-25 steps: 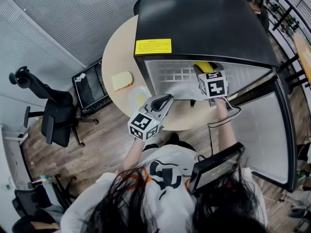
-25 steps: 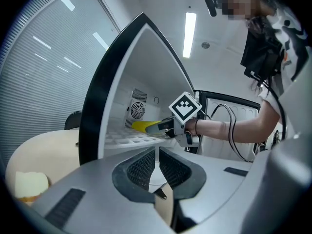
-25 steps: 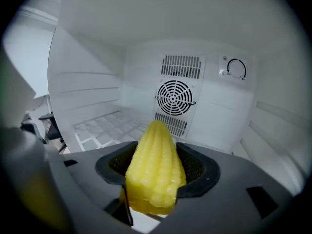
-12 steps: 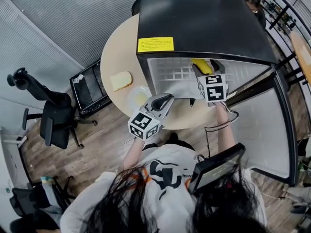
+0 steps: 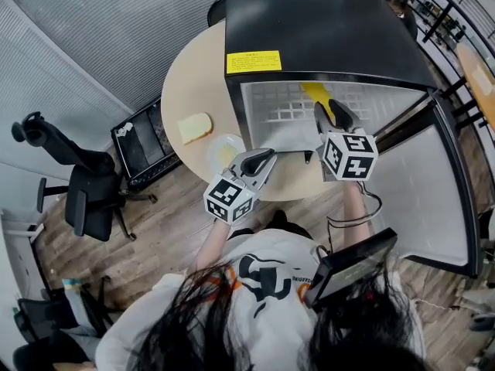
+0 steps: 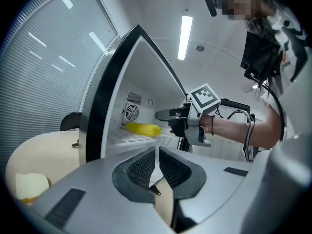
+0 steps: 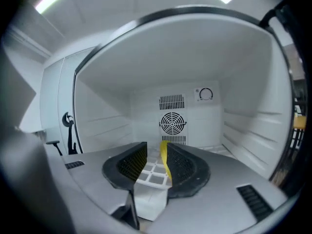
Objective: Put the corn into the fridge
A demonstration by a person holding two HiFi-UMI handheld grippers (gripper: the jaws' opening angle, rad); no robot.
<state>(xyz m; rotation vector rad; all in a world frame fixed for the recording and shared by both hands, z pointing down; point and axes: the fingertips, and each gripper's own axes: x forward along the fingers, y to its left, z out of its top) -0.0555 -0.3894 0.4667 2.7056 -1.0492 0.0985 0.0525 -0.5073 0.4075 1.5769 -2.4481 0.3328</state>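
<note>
- Head view: the yellow corn cob [image 5: 317,91] lies on the white grid shelf [image 5: 282,113] inside the open black mini fridge [image 5: 325,29], which stands on the round beige surface [image 5: 189,76].
- The right gripper [image 5: 334,116] is at the fridge mouth. Its jaws are partly apart, closing on nothing, with the corn beyond them.
- The left gripper [image 5: 259,161] is near the surface's edge, jaws together and empty.

Setting: office, probably
Seating: black swivel chair [image 5: 89,195]
Furniture: round table [image 5: 186,83]
Walls: grey slatted blinds [image 6: 44,62]
Ceiling: strip light [image 6: 184,30]
Floor: wood-look planks [image 5: 166,230]
</note>
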